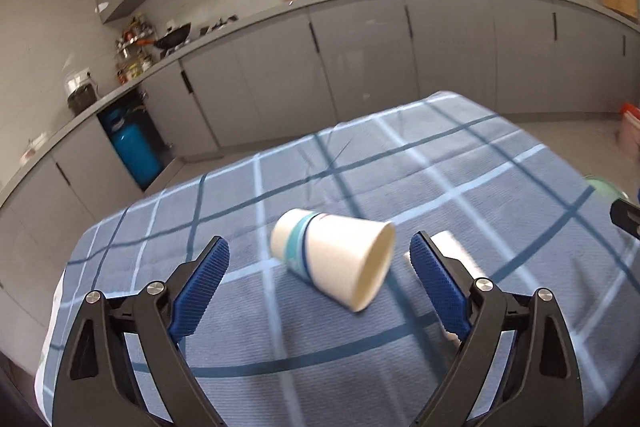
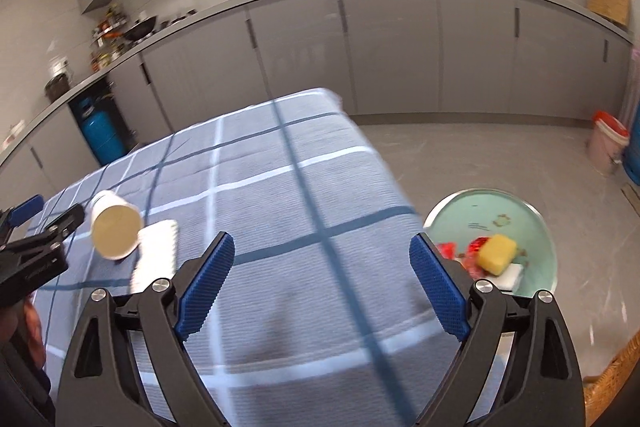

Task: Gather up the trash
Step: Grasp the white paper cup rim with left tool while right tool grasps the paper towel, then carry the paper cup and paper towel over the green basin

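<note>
Right wrist bin: I see a yellow sponge, red wrappers inside — right gripper spread apart.
Left gripper: fingers apart — paper cup lying between, empty.

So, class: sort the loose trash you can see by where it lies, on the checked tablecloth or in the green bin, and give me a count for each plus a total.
On the tablecloth: 2, the paper cup on its side and the white sponge.
In the green bin: 3, the yellow sponge, the white block and the red wrappers, taken as one heap.
Total: 5
</note>
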The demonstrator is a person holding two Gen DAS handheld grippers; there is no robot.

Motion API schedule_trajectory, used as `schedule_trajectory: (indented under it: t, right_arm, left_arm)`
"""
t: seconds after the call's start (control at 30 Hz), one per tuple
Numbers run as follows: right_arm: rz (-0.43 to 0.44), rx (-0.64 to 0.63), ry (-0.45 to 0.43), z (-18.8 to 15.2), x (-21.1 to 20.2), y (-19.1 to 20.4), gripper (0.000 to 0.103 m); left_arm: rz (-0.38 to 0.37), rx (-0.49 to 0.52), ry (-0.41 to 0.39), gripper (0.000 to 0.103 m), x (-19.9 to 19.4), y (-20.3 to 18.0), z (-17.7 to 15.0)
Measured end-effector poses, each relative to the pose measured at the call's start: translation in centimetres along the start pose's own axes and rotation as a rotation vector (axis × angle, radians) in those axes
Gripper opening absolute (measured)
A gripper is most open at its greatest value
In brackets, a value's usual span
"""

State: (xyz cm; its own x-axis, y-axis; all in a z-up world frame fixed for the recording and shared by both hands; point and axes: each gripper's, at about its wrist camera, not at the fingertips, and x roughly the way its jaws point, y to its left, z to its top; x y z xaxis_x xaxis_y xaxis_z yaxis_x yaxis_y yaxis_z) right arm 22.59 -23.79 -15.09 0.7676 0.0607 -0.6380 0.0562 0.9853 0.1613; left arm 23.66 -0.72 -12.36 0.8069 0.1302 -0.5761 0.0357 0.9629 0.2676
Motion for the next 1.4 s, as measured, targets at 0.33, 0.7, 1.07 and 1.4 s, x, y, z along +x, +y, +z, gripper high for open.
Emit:
schedule_trajectory:
  t: [0.33, 0.7, 1.07, 1.4]
  right_arm:
    - [0.028, -0.102, 0.055, -1.4, 1.3, 4.6, 0.089]
    - [0.082, -0.174, 0.093, -1.4, 3.0, 8.3, 0.089]
    - [0.129, -0.26, 0.177, -2.3, 6.0, 12.4, 0.066]
    - [0.136, -0.264, 0.15, -2.3, 4.0, 11.7, 0.015]
  left_arm:
    - [-0.027, 0.065, 0.017, 0.071, 2.3, -1.6, -1.2]
    - [-0.049, 0.007, 0.038, 0.004, 2.5, 1.5, -2.1]
    - [0.003, -0.016, 0.05, 0.004, 2.0, 4.7, -2.9]
    - [-0.025, -0.016, 0.025, 0.004, 0.7, 4.1, -2.2]
